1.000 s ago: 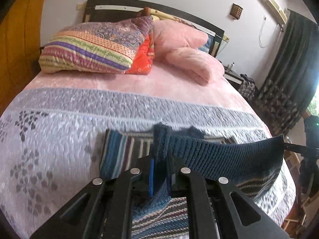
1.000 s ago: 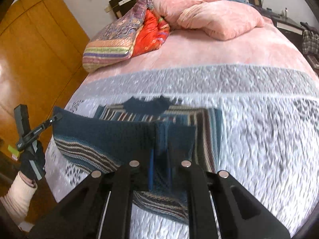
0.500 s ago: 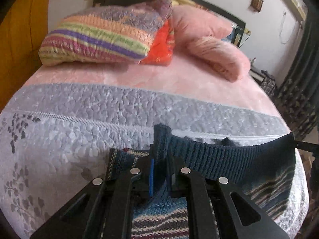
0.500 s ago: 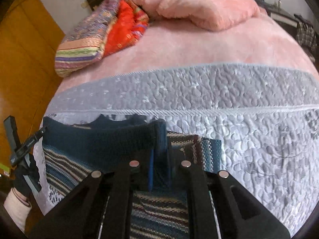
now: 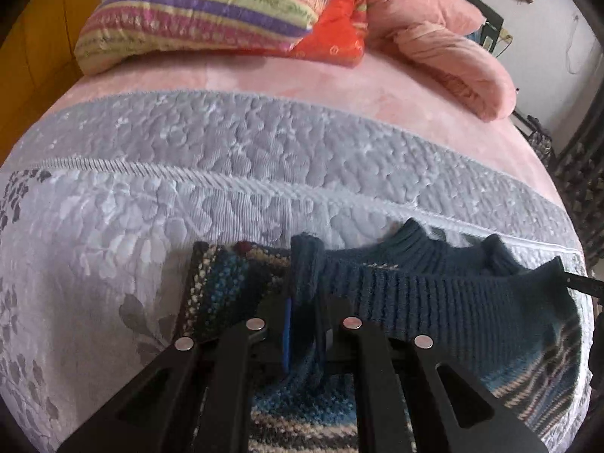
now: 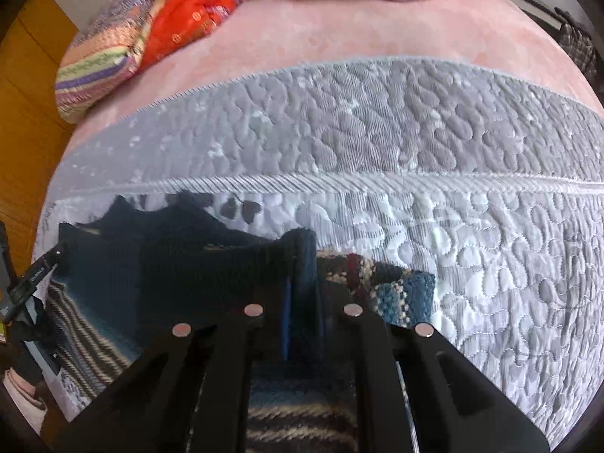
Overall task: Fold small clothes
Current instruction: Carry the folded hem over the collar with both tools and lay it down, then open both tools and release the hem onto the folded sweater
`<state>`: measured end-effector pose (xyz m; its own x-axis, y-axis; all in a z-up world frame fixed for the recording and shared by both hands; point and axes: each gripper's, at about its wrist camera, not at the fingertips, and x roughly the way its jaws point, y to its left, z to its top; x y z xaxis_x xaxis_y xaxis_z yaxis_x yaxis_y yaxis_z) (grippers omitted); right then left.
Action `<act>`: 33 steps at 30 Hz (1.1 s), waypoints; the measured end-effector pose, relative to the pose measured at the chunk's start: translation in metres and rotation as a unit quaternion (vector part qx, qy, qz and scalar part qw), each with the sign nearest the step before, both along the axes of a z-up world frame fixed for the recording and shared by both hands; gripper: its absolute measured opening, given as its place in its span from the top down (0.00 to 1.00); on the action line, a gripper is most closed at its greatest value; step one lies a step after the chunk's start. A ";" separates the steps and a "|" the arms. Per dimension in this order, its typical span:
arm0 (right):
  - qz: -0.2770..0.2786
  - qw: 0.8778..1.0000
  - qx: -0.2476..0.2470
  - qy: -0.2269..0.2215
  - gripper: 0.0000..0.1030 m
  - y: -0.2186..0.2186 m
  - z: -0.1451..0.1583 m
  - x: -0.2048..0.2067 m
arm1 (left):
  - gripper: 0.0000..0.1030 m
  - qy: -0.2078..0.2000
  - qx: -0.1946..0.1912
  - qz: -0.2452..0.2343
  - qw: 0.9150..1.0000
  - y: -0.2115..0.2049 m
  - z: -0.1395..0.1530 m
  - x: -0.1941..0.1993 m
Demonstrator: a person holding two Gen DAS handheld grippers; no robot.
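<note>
A grey quilted bedspread point(image 5: 151, 196) covers the near half of a pink bed, with a striped multicoloured pillow point(image 5: 211, 11) at twelve o'clock. The left gripper point(image 5: 304, 302) is clamped on the ribbed navy hem of a small striped knitted sweater point(image 5: 434, 294) (its body lies flat on the quilt). The right gripper point(image 6: 302, 294) pinches the same hem's other corner, stretched towards nine o'clock. A pink bolster point(image 5: 460, 68) lies at one o'clock, well apart.
</note>
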<state>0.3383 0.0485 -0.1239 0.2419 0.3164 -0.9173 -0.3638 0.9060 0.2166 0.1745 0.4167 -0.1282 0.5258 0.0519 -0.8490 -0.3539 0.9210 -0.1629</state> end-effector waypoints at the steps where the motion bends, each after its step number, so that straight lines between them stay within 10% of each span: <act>1: -0.001 1.000 -0.006 0.005 0.90 0.001 -0.007 0.001 | 0.90 0.004 0.000 0.002 1.000 0.000 -0.005 0.000; 17: -0.019 0.996 0.083 -0.019 0.61 -0.055 0.052 -0.051 | 0.67 -0.018 -0.030 0.027 0.999 0.003 0.032 -0.038; 27: -0.014 0.996 0.083 0.028 0.55 -0.113 0.022 -0.153 | 0.65 -0.007 -0.035 -0.076 0.996 -0.081 0.046 -0.092; 30: -0.009 0.995 0.084 0.046 0.57 -0.120 0.007 -0.171 | 0.65 0.011 -0.046 -0.092 0.995 -0.099 0.034 -0.105; 33: 0.002 0.994 0.089 0.065 0.86 -0.119 -0.003 -0.181 | 0.65 0.030 -0.047 -0.094 0.994 -0.108 0.020 -0.113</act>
